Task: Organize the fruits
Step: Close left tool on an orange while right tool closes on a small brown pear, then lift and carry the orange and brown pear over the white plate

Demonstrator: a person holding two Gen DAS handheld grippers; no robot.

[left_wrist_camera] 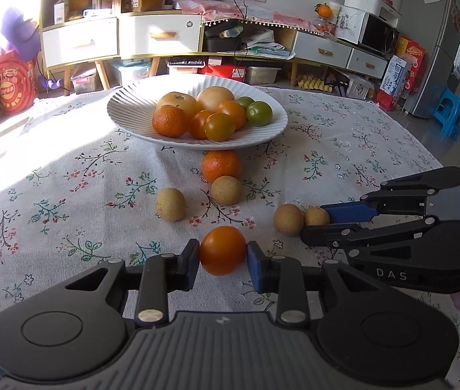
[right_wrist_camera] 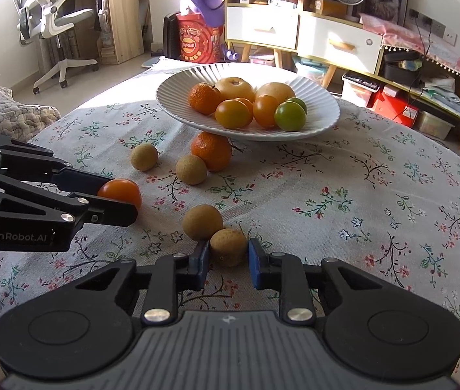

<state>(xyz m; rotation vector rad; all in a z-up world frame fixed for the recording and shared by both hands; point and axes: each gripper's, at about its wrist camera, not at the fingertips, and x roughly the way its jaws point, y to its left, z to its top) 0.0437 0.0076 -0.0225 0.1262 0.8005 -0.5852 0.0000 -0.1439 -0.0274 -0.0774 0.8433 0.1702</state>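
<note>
Left tool (left_wrist_camera: 223, 256) clamped on an orange tomato (left_wrist_camera: 223, 250). Right tool (right_wrist_camera: 229, 255), fingers apart, brackets a tan longan (right_wrist_camera: 228, 247) on the bench (right_wrist_camera: 360, 195); a second longan (right_wrist_camera: 202, 221) touches it ahead-left. Fruit plate (right_wrist_camera: 321, 120) lies beyond.

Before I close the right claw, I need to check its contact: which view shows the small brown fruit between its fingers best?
The right wrist view: the brown fruit sits centred between the right claw pads, gaps visible. The left wrist view shows it only small, partly hidden by a neighbouring fruit and the claw.
</note>
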